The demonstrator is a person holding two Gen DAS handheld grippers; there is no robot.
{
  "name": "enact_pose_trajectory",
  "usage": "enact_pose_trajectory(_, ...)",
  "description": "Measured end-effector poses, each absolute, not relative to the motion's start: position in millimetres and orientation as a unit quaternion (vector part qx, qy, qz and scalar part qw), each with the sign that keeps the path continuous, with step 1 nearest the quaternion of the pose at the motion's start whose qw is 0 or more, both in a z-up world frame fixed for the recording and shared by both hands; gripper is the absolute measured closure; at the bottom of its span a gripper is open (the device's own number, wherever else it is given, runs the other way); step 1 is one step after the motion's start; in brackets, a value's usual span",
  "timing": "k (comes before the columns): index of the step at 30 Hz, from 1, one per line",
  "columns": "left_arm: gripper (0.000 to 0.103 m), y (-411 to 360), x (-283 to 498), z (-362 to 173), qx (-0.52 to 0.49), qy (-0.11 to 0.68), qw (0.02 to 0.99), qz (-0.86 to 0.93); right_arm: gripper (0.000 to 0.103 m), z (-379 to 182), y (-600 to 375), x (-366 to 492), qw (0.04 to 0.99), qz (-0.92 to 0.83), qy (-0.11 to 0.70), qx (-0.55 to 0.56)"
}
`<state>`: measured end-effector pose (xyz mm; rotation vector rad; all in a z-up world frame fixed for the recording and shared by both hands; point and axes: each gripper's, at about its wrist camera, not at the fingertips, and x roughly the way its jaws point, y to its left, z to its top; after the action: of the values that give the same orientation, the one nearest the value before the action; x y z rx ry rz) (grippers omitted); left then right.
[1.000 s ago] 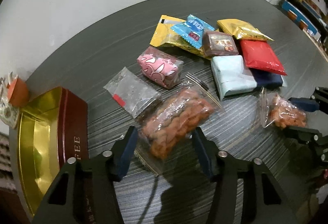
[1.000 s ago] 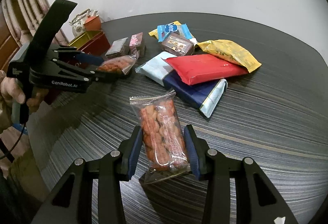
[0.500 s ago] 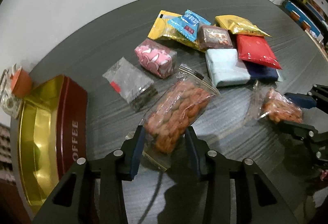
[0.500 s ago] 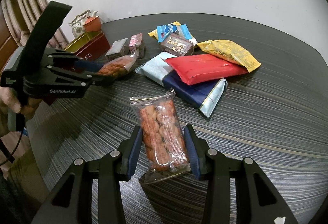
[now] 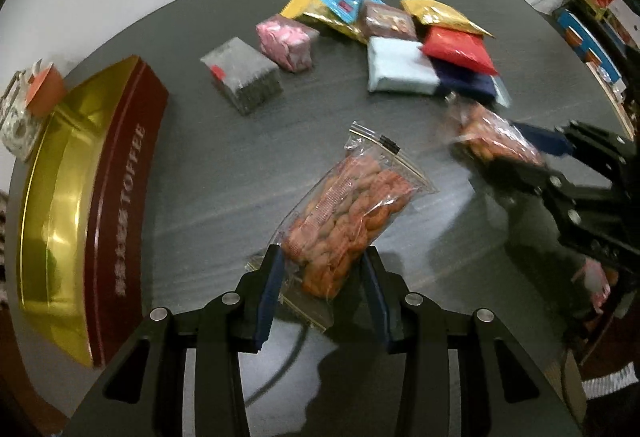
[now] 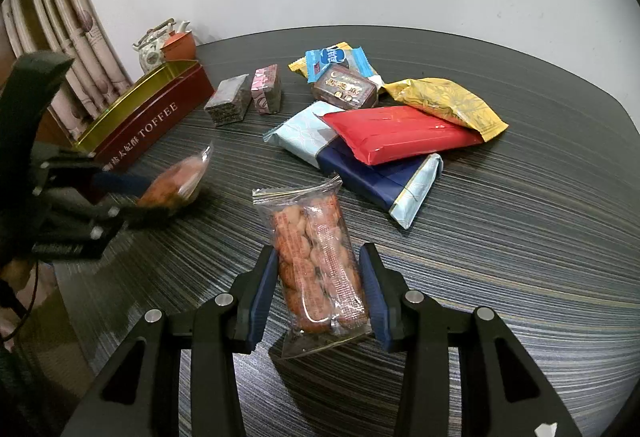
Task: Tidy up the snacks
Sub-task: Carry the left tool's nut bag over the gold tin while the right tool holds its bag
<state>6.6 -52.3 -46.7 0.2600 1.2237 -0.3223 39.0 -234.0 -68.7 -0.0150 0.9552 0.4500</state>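
You are at the start of the sorting: the open toffee tin [image 5: 92, 197], at the left edge of the left wrist view, shows only its gold lining, so as far as can be seen nothing has gone in yet.

Your left gripper [image 5: 322, 275] has its jaws narrowed onto the lower end of a clear bag of orange snacks [image 5: 348, 213], low in the centre of that view. The bag looks lifted off the table [image 5: 224, 165].

Your right gripper [image 6: 318, 287] is likewise closed on a second clear bag of orange snacks [image 6: 316, 257], bottom centre of the right wrist view, pads pressing both sides.

Left to handle, by my judgement, is everything else. The pile in the upper middle holds a red packet [image 6: 396, 133], a navy packet [image 6: 380, 181], a gold packet [image 6: 448, 101], a brown packet [image 6: 346, 89] and a blue packet [image 6: 340, 59]. Two small blocks, grey [image 6: 228, 105] and pink [image 6: 266, 89], sit just beside the tin.
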Motion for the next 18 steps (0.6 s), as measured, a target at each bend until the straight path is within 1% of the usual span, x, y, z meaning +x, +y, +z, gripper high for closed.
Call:
enact_pose_trajectory(12, 0.06, -50.4, 1.4, -35.5, 0.138, 0.568, 0.791, -0.183, 0.064, -69.6, -232.3, 39.6, 0.864, 0.214, 0.455, -0.014)
enact_pose_trajectory(15, 0.055, -54.3, 2.9, -34.2, 0.15, 0.564, 0.789, -0.193, 0.064, -69.6, -232.2, 39.6, 0.864, 0.214, 0.455, -0.015)
enact_pose_trajectory(18, 0.047, -59.0, 7.2, -34.2, 0.157, 0.559, 0.788, -0.205, 0.064, -69.6, -232.2, 39.9, 0.864, 0.214, 0.455, -0.015)
